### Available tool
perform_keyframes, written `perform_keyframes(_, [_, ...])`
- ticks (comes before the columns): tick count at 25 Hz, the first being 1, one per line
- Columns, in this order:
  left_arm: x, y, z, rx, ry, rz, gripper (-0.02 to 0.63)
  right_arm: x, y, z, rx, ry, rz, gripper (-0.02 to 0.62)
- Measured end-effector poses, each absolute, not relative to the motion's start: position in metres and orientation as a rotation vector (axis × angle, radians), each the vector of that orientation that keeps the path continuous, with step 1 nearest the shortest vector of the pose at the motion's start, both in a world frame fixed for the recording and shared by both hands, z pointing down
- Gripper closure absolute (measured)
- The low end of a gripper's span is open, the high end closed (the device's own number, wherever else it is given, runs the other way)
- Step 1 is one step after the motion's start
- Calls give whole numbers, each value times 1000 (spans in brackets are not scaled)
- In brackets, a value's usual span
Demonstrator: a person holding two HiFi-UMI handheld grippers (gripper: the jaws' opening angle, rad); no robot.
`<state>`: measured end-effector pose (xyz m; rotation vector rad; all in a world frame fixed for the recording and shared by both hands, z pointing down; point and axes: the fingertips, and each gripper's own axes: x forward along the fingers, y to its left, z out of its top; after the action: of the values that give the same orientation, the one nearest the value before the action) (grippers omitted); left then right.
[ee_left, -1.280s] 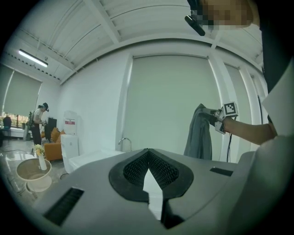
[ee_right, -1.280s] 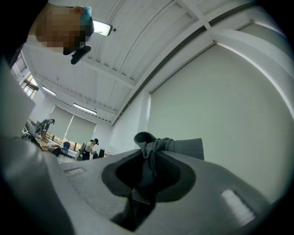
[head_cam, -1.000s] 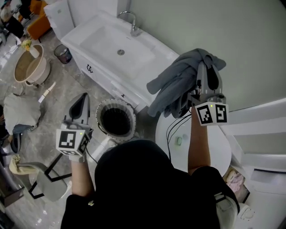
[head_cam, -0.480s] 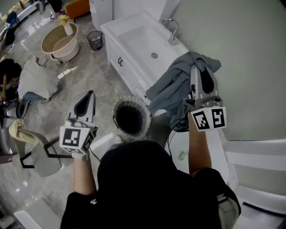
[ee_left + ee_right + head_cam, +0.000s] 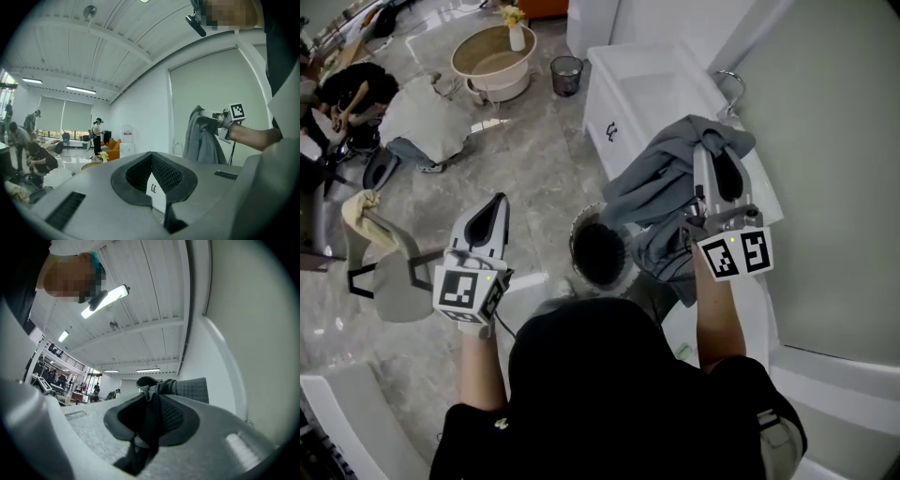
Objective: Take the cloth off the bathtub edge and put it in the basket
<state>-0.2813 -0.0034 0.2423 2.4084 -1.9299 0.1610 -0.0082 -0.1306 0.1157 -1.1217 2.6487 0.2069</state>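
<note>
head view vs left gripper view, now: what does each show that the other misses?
Head view only: the basket on the floor, open-topped; the small bin; the left gripper from outside.
Left gripper view only: the ceiling lights, a standing person in a cap, and its own jaws, closed with nothing between them.
Both: the grey cloth pinched in the right gripper, and the white sink cabinet.
</note>
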Motion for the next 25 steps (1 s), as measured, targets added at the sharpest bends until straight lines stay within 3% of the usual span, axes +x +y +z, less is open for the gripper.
perform_keyframes(16, [-375,64,246,2116,-2197,168,591,-182,-130,137,-644,2808,-12,528])
perform_keyframes(25, [-376,71,260,2038,-2249,180,591,-195,-148,169,-587,2833,-134,528])
